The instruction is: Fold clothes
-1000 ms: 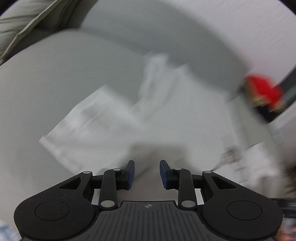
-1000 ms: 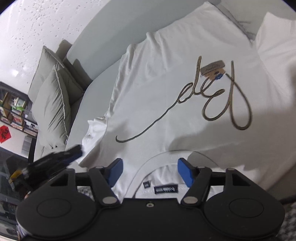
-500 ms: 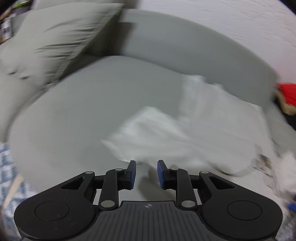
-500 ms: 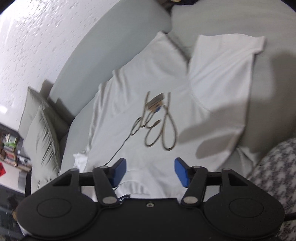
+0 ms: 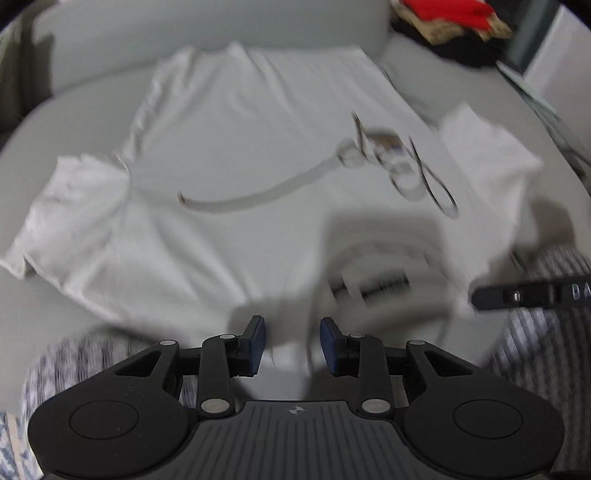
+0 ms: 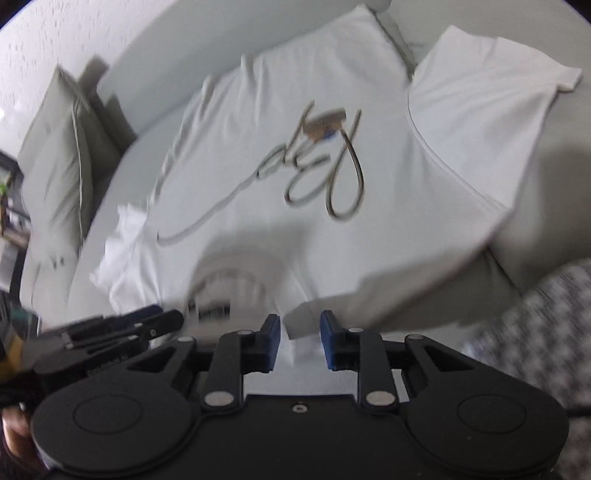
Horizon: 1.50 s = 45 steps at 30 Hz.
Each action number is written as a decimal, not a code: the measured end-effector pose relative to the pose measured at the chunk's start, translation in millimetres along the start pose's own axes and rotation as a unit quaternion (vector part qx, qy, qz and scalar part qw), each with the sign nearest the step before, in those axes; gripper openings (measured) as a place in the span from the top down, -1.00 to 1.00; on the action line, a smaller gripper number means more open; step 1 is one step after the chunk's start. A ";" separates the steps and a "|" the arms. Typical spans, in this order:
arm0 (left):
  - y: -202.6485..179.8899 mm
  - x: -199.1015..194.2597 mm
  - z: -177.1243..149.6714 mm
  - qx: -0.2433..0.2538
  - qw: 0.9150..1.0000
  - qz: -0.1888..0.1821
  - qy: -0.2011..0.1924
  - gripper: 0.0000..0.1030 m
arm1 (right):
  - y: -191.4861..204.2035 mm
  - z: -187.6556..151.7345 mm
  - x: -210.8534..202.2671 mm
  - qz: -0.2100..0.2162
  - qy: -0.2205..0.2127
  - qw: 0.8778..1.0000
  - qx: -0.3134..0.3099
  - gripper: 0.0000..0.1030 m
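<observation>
Change is plain on the left side: half a second ago the left claw (image 5: 291,341) was aimed at bare couch with the shirt off to its right, and now it is brought to the shirt's (image 5: 258,155) near shoulder edge, just left of the collar (image 5: 384,266). Its fingers are spread, with white cloth seen in the gap but not pinched. The right claw (image 6: 297,339) is lowered since then too; its fingers are narrowed, yet a gap is kept and the shoulder edge lies between them, not clamped as far as can be told. Both claws are thus judged to be set for a two-point grasp at the shoulders, the fold itself not yet begun.

One shirt is counted, spread flat ahead of both claws on the couch (image 6: 546,206), print up. Two sleeves (image 5: 70,218) are seen, one to each side. Two cushions (image 6: 62,162) are stacked far left of the right claw. One red item (image 5: 447,11) lies far ahead, to the right.
</observation>
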<state>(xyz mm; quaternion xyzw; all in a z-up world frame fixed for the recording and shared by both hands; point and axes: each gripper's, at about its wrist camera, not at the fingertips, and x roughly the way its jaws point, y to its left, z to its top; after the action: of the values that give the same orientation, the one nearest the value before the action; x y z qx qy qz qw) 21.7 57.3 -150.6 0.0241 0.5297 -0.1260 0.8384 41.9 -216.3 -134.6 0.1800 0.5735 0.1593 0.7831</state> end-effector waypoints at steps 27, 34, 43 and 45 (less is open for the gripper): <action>180.2 29.9 217.9 -0.135 0.974 0.089 -0.158 0.29 | -39.6 250.0 -16.8 0.049 -0.213 0.972 0.090 -0.06; 240.7 119.5 269.8 -0.186 0.970 0.062 -0.141 0.22 | -88.7 336.1 81.4 -0.008 -0.209 0.972 0.105 0.19; 269.1 169.9 315.7 -0.199 0.968 0.026 -0.148 0.22 | -119.0 387.6 146.3 -0.014 -0.216 0.972 0.089 0.22; 265.2 177.3 326.1 -0.183 0.971 0.032 -0.150 0.23 | -119.6 392.5 153.1 -0.004 -0.225 0.972 0.075 0.22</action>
<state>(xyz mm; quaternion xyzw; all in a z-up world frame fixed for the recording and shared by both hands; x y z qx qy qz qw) 444.4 224.2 -191.1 -0.1318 0.4113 -0.0026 0.9019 466.8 -291.2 -210.1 0.2673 0.3938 0.0685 0.8768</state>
